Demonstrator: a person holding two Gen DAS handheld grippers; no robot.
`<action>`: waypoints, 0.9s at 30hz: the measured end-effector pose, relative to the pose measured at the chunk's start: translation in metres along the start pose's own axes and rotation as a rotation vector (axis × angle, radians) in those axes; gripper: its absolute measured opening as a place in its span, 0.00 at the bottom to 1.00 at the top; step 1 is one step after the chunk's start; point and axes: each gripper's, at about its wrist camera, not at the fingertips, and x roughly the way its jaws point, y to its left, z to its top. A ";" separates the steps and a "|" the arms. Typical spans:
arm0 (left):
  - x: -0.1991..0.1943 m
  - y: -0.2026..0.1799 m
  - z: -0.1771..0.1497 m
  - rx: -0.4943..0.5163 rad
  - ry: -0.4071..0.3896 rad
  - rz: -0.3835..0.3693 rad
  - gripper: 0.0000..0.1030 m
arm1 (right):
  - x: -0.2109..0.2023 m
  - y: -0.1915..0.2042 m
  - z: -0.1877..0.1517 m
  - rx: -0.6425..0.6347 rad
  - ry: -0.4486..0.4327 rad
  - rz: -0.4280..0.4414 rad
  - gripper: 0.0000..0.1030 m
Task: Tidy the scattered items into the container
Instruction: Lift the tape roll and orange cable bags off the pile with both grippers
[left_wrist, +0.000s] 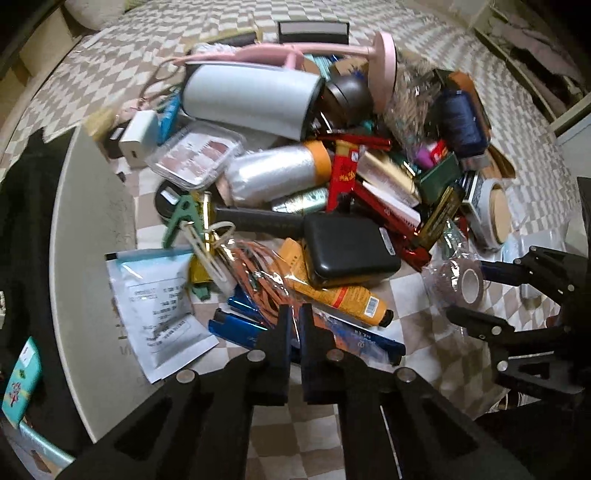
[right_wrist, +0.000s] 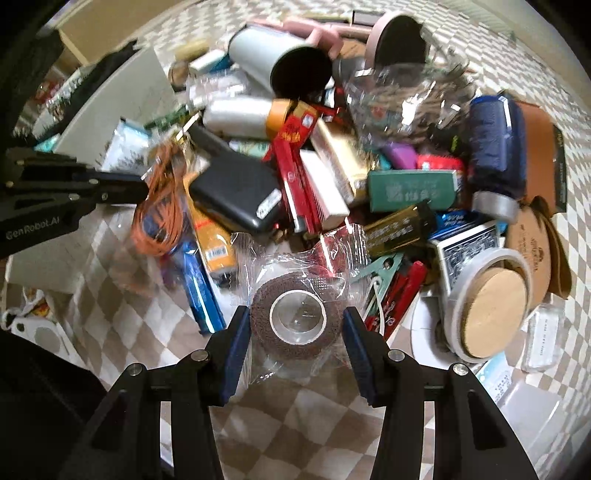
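A heap of small items lies on a checkered cloth. My left gripper (left_wrist: 294, 317) is shut on the clear bag of orange rubber bands (left_wrist: 258, 280), at the near edge of the heap; it also shows in the right wrist view (right_wrist: 142, 190). My right gripper (right_wrist: 293, 325) is open, its fingers on either side of a brown tape roll in clear wrap (right_wrist: 295, 314), not touching it. That roll also shows in the left wrist view (left_wrist: 461, 280), with the right gripper (left_wrist: 469, 291) around it. A grey-white container wall (left_wrist: 88, 236) stands at the left.
The heap holds a black power bank (left_wrist: 351, 251), an orange tube (left_wrist: 332, 291), blue foil sticks (left_wrist: 240, 325), a white cylinder (left_wrist: 251, 99), a silver spool (left_wrist: 273, 173), navy thread (right_wrist: 495, 144), a wooden-lidded roll (right_wrist: 487, 314) and a white pouch (left_wrist: 155, 295).
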 end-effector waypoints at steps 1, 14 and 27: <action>-0.002 0.002 -0.001 -0.005 -0.006 -0.004 0.04 | -0.001 0.002 0.004 0.005 -0.011 0.002 0.50; -0.020 -0.005 -0.014 -0.013 -0.072 0.006 0.01 | -0.045 -0.014 0.040 0.096 -0.131 0.051 0.50; 0.020 -0.014 -0.017 -0.028 0.051 0.073 0.62 | -0.071 -0.002 0.041 0.097 -0.177 0.104 0.50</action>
